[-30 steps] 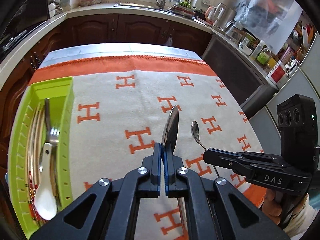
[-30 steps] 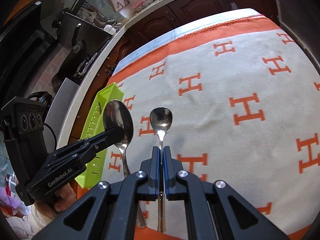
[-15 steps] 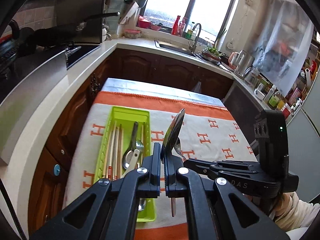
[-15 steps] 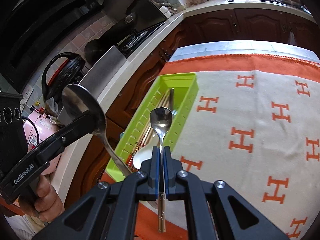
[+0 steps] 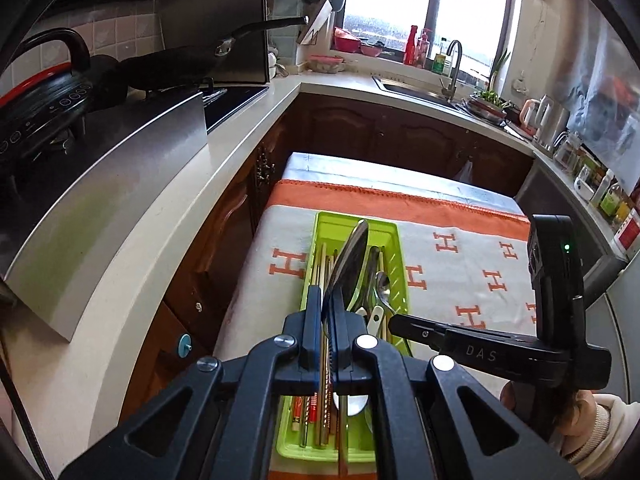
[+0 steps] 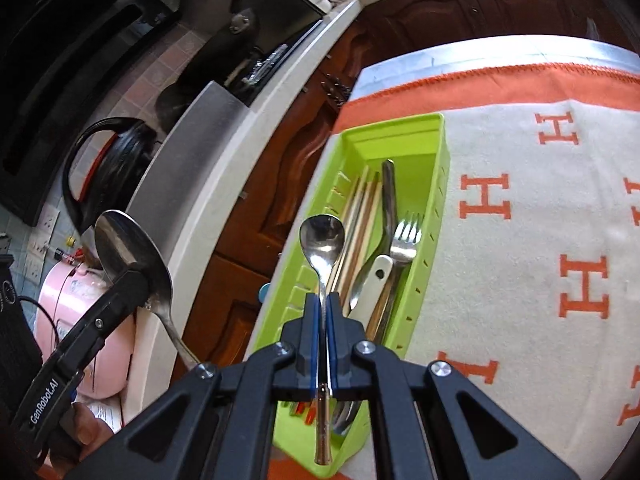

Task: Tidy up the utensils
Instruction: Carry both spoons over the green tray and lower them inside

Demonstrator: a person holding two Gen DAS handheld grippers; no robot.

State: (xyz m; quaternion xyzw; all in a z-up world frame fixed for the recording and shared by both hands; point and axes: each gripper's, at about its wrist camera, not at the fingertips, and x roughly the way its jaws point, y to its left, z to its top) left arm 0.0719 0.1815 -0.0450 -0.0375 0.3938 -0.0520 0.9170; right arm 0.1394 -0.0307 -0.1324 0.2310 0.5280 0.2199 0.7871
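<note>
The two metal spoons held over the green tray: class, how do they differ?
The large dull metal spoon has a broader bowl than the small shiny metal teaspoon. The large one sits in the left tongs, the small one in the right tongs. Both are gripped by the handle.

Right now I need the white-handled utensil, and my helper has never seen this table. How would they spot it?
Find the lime-green tray at the left edge of the orange-lettered cloth. Inside, beside the fork, lies the white-handled utensil, the only white piece among steel and wooden ones.
</note>
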